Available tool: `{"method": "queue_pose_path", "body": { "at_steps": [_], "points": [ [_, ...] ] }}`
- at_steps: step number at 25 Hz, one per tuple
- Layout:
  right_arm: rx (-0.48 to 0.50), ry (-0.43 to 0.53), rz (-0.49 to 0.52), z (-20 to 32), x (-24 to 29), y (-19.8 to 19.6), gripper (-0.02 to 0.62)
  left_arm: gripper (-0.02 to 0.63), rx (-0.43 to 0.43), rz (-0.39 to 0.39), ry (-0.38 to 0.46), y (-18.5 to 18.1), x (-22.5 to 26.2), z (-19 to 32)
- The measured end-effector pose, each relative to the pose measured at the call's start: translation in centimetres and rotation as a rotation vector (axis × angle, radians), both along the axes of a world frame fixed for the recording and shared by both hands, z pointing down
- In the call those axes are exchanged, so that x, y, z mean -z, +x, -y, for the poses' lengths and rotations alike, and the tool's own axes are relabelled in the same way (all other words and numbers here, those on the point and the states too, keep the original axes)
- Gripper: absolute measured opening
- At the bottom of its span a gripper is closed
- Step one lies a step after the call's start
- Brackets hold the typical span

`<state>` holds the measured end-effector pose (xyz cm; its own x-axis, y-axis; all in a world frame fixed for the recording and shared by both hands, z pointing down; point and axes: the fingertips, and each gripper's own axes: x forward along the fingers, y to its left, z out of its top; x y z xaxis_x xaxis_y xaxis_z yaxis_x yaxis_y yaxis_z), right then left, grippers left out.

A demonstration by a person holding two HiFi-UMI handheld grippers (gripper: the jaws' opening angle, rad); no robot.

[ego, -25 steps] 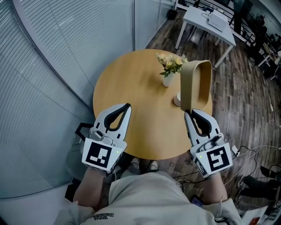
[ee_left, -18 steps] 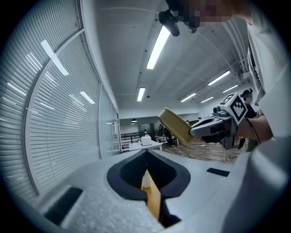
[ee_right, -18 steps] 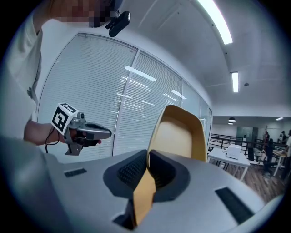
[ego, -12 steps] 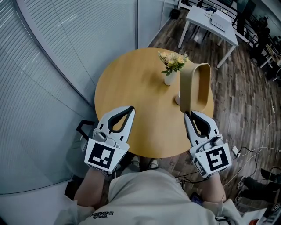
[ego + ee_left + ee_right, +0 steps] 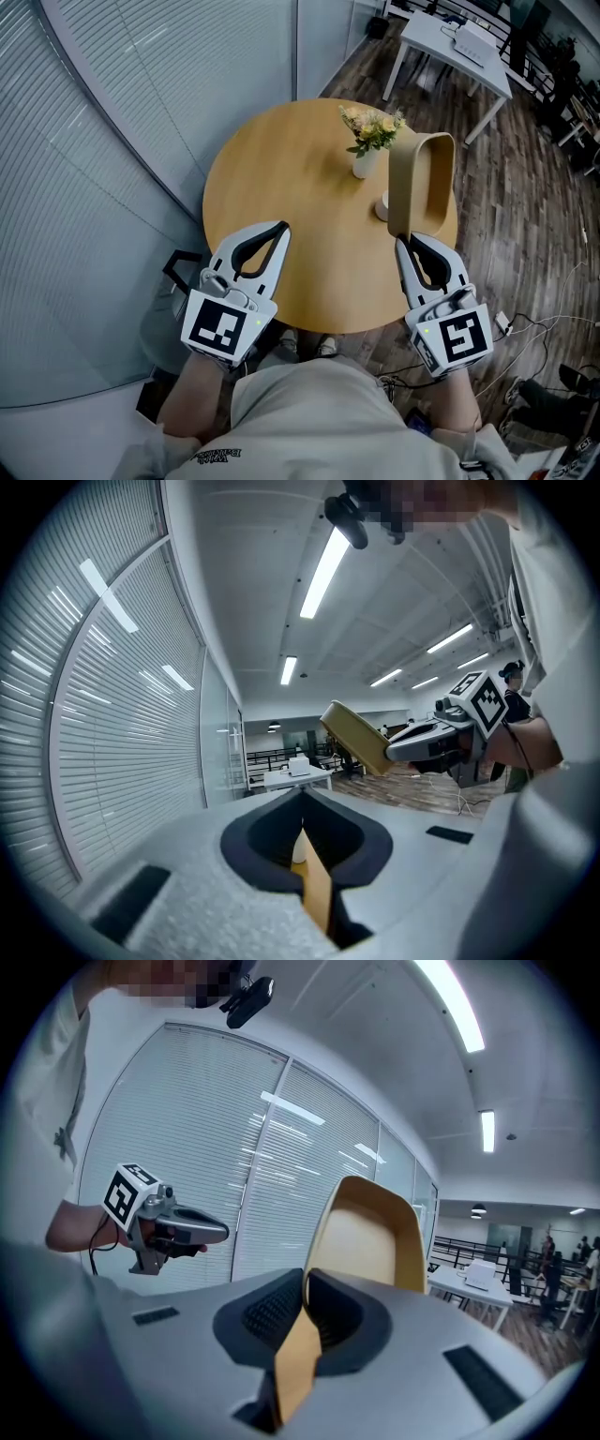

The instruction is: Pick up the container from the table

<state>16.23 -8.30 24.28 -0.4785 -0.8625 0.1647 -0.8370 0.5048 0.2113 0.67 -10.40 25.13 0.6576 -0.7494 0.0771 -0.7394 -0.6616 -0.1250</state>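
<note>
Right gripper [image 5: 403, 244]: jaws pinched shut on the thin near wall of the tall tan open-topped container with rounded corners [image 5: 420, 183]. In the right gripper view the wall edge runs straight into the slit between the jaws and the body rises directly ahead of them.

Left gripper [image 5: 279, 229]: jaws closed together with nothing between them. Through the slit we see only a strip of the round light-wood table [image 5: 281, 169]. It hovers over the near left part of the table, well apart from the container.

Container location: at the table's right edge, straight out from the right jaws, near the small white vase with yellow flowers [image 5: 366, 161]. It partly hides a small white item [image 5: 381, 204] on the table, and we cannot tell what that is.

Key relation: the container's long axis runs on from the right gripper, away from the person, with the grip at the near end and the mass out past the tips. From the left gripper view it hangs tilted in the air with no table under it, so we judge it already lifted.

The right side carries the task, and the left is too far off to support. Our worry is the thin one-wall pinch: the load could pivot in the jaws if swung.
</note>
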Motion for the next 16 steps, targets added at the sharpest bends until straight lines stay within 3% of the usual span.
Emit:
{"method": "queue_pose_path", "body": {
  "at_steps": [16],
  "points": [
    [0.021, -0.015, 0.02, -0.09, 0.01, -0.51, 0.04, 0.02, -0.009, -0.008, -0.007, 0.61, 0.09, 0.02]
  ]
}}
